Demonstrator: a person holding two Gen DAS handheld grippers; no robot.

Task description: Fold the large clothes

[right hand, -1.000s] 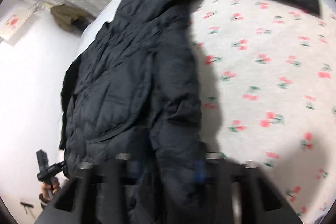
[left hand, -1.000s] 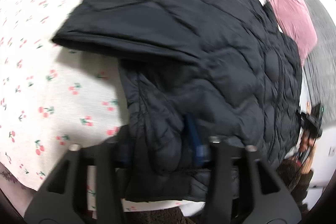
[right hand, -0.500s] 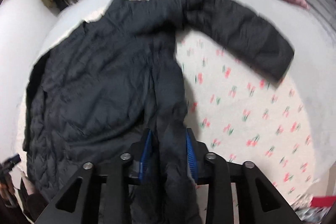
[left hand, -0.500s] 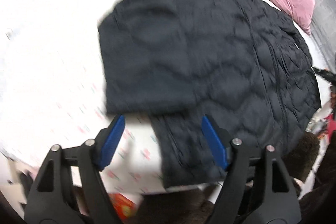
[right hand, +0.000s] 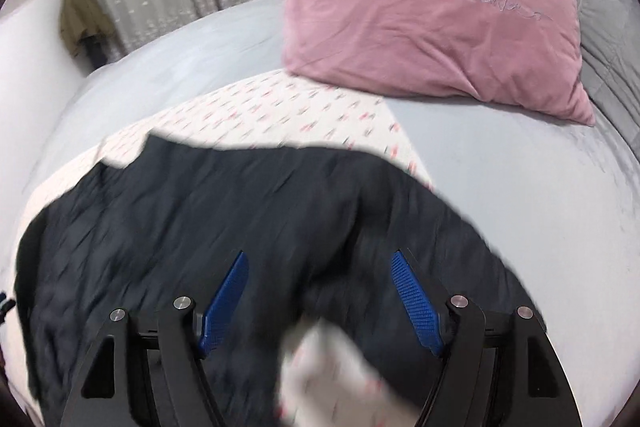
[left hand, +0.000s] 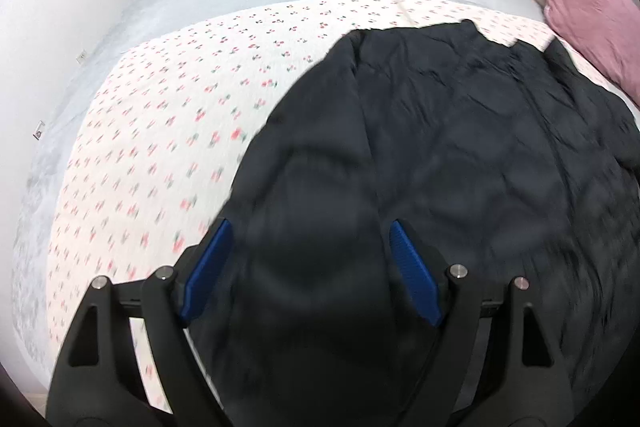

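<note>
A: Jacket [left hand: 440, 155], black and quilted, is lying across the cherry-print sheet [left hand: 168, 131] toward the bed's pillow [right hand: 432, 11] edge.

B: Next fold is calling for grips at matching edges. Left gripper [left hand: 308, 267] and right gripper [right hand: 320, 299] are hovering above it, fingers spread wide, holding nothing.

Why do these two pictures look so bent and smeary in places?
Both views come through fisheye lenses, so the bed edges bow and the corners go dark. In the left wrist view, the cherry-print sheet and black jacket are streaked with motion blur. In the right wrist view, the jacket is smeared too, while the pink pillow is sharper. Lighting is soft, without glare.
</note>
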